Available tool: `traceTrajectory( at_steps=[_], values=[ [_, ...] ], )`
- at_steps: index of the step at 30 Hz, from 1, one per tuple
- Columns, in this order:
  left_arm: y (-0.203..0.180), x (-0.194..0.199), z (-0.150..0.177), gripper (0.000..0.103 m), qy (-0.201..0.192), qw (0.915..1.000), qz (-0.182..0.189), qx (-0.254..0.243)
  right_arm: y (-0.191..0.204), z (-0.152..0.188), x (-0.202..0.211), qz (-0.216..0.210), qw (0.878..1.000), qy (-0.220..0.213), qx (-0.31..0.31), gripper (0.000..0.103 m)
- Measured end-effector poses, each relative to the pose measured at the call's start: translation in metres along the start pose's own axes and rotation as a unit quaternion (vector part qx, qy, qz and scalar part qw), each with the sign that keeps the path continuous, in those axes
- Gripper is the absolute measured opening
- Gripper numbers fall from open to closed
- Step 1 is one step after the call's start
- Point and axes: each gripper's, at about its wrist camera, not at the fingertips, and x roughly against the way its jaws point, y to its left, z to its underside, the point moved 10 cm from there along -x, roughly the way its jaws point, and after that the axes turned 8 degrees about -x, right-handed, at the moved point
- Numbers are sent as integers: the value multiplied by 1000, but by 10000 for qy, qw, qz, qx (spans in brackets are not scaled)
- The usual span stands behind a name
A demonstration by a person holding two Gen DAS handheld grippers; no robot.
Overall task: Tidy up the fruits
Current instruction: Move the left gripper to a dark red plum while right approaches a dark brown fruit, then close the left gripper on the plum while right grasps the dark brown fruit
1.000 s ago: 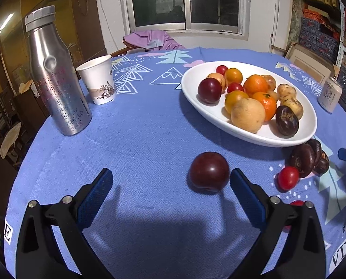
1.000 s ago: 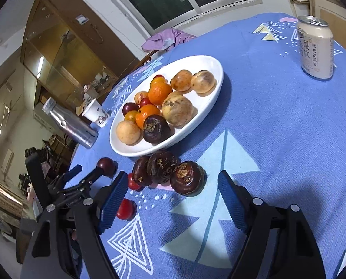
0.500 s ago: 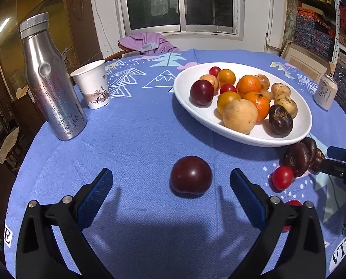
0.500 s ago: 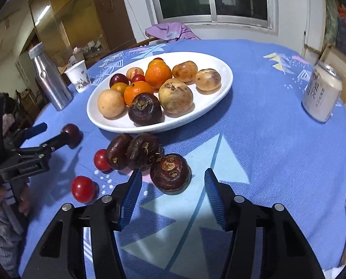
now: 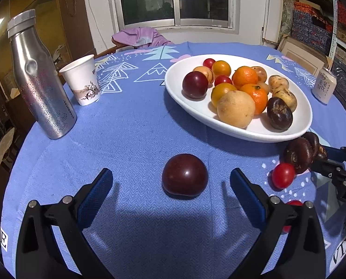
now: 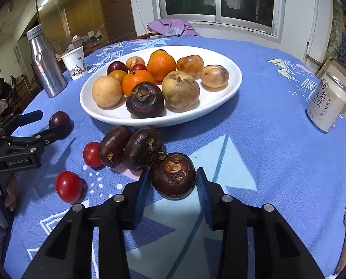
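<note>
My right tongs (image 6: 173,181) closing around a dark chestnut (image 6: 173,174); left tongs (image 5: 171,190) released, straddling a plum (image 5: 184,177); plate (image 6: 228,97) next.

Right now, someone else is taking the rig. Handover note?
Right claw: closing around the nearest dark brown fruit on the tablecloth; pads beside it, firm contact not clear, not lifted.
Left claw: open, low over the cloth, dark red plum ahead between its fingers, untouched.
Done: the white plate already holds oranges, plums, tan and dark fruits.
Left: the fruit at the right claw, two more dark brown fruits by the plate's near rim, two red tomatoes, and the plum.
Suggested: finish the right grasp, place it on the plate, then take the plum.
</note>
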Motion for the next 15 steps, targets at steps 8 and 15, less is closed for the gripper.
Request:
traceTrajectory(
  at_steps=[8, 15],
  values=[
    [-5, -1, 2, 84, 26, 9998, 210, -9, 0, 2, 5, -49, 10000, 5, -30, 41],
    [-8, -4, 5, 65, 91, 9991, 405, 57, -10, -7, 26, -157, 9993, -247, -247, 41]
  ],
)
